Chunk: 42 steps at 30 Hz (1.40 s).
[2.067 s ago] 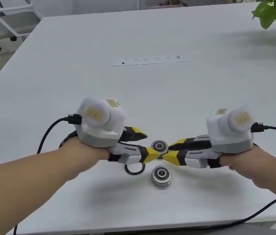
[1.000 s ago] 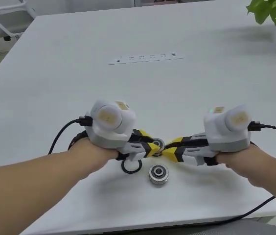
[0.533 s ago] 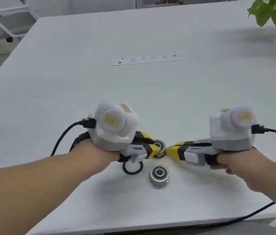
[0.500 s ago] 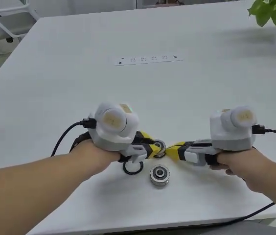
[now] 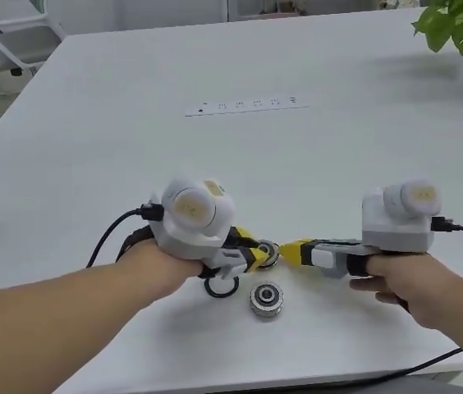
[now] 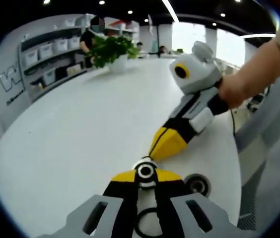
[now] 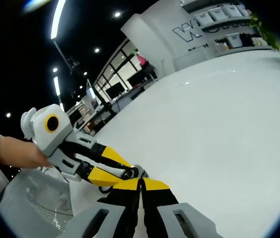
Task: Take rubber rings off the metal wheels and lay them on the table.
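Jaws of the left gripper (image 6: 145, 179) clamp a metal wheel (image 5: 268, 252); the right gripper (image 7: 141, 184), jaws pressed together, touches it. A second wheel (image 5: 266, 298) and a loose rubber ring (image 5: 221, 286) lie on the desk (image 5: 297, 164).

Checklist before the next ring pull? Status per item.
1. Left gripper clamped on the small round metal wheel: ok.
2. Right gripper tip up against that wheel: ok, and its jaws look shut.
3. Right jaws actually pinching a ring on that wheel: cannot tell.
4. Loose black rubber ring lying flat on the white table, below the left gripper: ok.
5. Second metal wheel resting on the table, apart from both grippers: ok.
6. Whether the second metal wheel carries a ring: cannot tell.
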{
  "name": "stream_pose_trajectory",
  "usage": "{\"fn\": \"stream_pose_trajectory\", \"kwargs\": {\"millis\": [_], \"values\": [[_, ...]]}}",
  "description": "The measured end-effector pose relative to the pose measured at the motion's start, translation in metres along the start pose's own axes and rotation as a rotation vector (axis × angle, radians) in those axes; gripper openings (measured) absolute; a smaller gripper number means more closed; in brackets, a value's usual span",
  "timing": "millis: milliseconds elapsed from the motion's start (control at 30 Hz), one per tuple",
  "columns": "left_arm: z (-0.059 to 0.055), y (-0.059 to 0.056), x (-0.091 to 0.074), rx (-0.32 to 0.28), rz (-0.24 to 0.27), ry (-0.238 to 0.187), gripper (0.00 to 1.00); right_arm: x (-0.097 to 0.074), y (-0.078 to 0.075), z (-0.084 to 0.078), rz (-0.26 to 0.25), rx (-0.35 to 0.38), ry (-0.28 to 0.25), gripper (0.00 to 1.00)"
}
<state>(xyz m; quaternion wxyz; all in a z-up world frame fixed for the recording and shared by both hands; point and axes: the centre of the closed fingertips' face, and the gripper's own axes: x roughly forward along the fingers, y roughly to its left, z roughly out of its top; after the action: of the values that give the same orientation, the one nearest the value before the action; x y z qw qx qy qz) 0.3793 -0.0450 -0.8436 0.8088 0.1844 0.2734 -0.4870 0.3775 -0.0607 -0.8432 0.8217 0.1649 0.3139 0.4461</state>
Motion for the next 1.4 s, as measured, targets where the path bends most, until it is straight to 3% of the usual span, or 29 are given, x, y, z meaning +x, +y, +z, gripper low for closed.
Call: {"fn": "stream_pose_trajectory", "kwargs": {"millis": [133,200,500,900,1033,1067,1100,1133,1200,1400], "values": [[0.0,0.0,0.0,0.002,0.012,0.001,0.12,0.002,0.0,0.002,-0.002,-0.011,-0.002,0.0],[0.0,0.0,0.0,-0.001,0.014,0.002,0.12,0.002,0.002,0.002,-0.012,0.026,-0.006,0.0],[0.0,0.0,0.0,-0.004,0.026,0.008,0.12,0.005,0.008,0.0,0.007,-0.048,0.023,0.0],[0.0,0.001,0.0,0.001,0.028,0.012,0.12,0.007,0.017,-0.001,0.02,-0.052,0.03,0.0],[0.0,0.0,0.0,0.002,0.027,0.012,0.12,0.009,0.024,0.001,0.058,-0.034,0.019,0.0],[0.0,-0.001,0.0,0.003,0.026,0.012,0.12,0.01,0.024,0.007,0.06,-0.051,-0.012,0.0],[0.0,-0.001,0.0,0.004,0.026,0.012,0.12,0.01,0.033,0.008,0.095,-0.023,-0.012,0.0],[0.0,0.0,0.0,0.0,0.026,0.011,0.12,0.011,0.03,0.006,0.067,-0.048,0.006,0.0],[0.0,0.0,0.0,0.003,0.025,0.012,0.12,0.01,0.025,0.004,0.077,-0.041,0.01,0.0],[0.001,0.0,0.0,-0.001,0.022,0.01,0.12,0.004,0.031,0.004,0.119,-0.016,0.009,0.0]]}}
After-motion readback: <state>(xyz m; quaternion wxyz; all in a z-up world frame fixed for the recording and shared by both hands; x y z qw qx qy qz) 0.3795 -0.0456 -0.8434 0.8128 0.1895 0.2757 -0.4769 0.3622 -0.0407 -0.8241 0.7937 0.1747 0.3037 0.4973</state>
